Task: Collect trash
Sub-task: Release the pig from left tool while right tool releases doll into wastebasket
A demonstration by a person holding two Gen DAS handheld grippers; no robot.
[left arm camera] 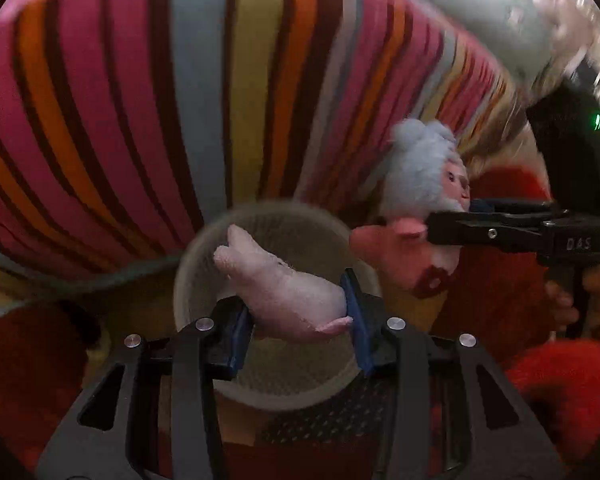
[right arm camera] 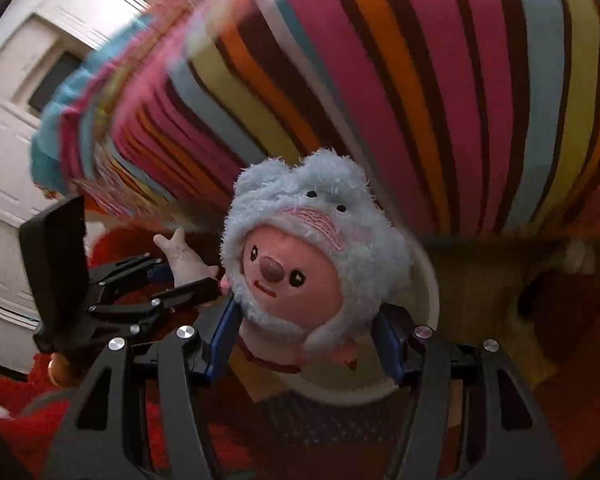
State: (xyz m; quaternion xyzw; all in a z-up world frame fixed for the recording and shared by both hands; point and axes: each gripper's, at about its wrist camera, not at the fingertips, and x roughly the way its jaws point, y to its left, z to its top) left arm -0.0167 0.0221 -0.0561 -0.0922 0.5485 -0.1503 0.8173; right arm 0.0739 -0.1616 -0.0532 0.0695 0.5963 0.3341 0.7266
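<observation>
Your left claw [left arm camera: 298, 330] is clenched on a small pale pink plush piece [left arm camera: 284, 292], perhaps a limb of a toy, and it hangs over the round mesh bin [left arm camera: 204, 248], which stands on the floor below a striped blanket [left arm camera: 140, 100]. Your right claw [right arm camera: 306, 342] is clenched on the sides of a plush doll with a fluffy blue hood [right arm camera: 300, 248]. In the right wrist view this doll is also above the pale rim of the bin [right arm camera: 428, 280], and the left claw [right arm camera: 180, 280] is just beside it.

I think several things can go wrong here. The two claws are very near to each other over one small opening, so they may knock together, or one toy may push the other out of its grip. The doll is soft and wide, and the pads hold only its fluffy sides; it may slip or turn before you are ready. If you let go while a toy is over the rim and not over the inside, it may land on the edge and fall to the red rug [left arm camera: 560, 392]. The bin looks light, so a push from a claw may tip it. The picture is blurred, so I cannot tell how high the toys are above the rim.
</observation>
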